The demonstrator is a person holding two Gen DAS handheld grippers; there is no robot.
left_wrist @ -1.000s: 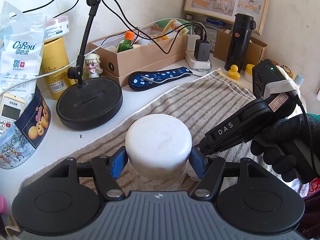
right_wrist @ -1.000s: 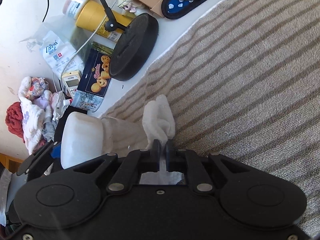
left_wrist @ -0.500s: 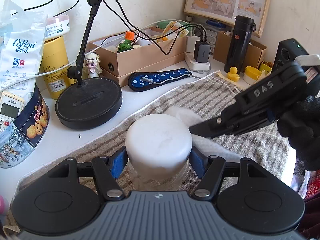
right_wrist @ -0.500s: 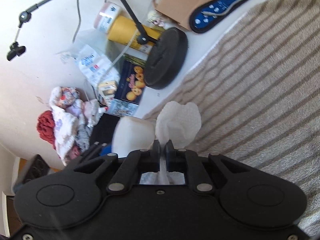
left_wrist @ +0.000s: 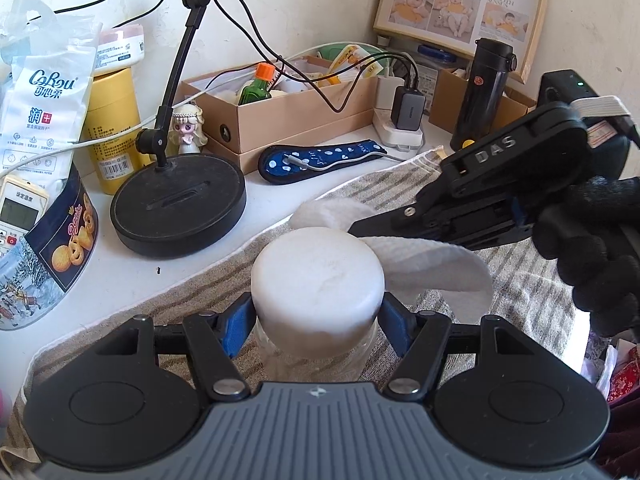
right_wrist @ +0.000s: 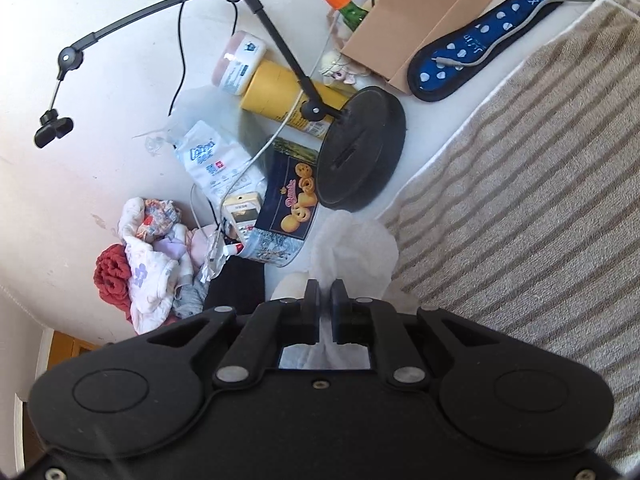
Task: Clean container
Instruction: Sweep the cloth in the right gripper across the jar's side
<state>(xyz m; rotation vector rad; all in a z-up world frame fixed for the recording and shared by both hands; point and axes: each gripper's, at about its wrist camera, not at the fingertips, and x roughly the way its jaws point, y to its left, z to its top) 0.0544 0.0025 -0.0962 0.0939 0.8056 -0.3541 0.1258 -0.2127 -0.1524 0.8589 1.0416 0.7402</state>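
A clear container with a white lid (left_wrist: 318,276) stands on the striped towel (left_wrist: 520,292). My left gripper (left_wrist: 318,316) is shut on the container just below the lid, blue pads on both sides. My right gripper (right_wrist: 325,300) is shut on a white cloth (right_wrist: 354,246). In the left wrist view the right gripper (left_wrist: 360,230) reaches in from the right and holds the cloth (left_wrist: 432,264) over the lid's far right edge. A sliver of the lid (right_wrist: 290,286) shows under the cloth in the right wrist view.
A black round lamp base (left_wrist: 178,208) stands left of the container. A cookie tin (left_wrist: 44,256), remote (left_wrist: 20,212), yellow tube (left_wrist: 112,128) and tissue pack are further left. Cardboard box (left_wrist: 296,108), blue dotted case (left_wrist: 320,158), charger and black flask (left_wrist: 482,92) line the back.
My right gripper rose with the cloth from beside the container's right side to above the lid's far edge. The left gripper and container stayed still.
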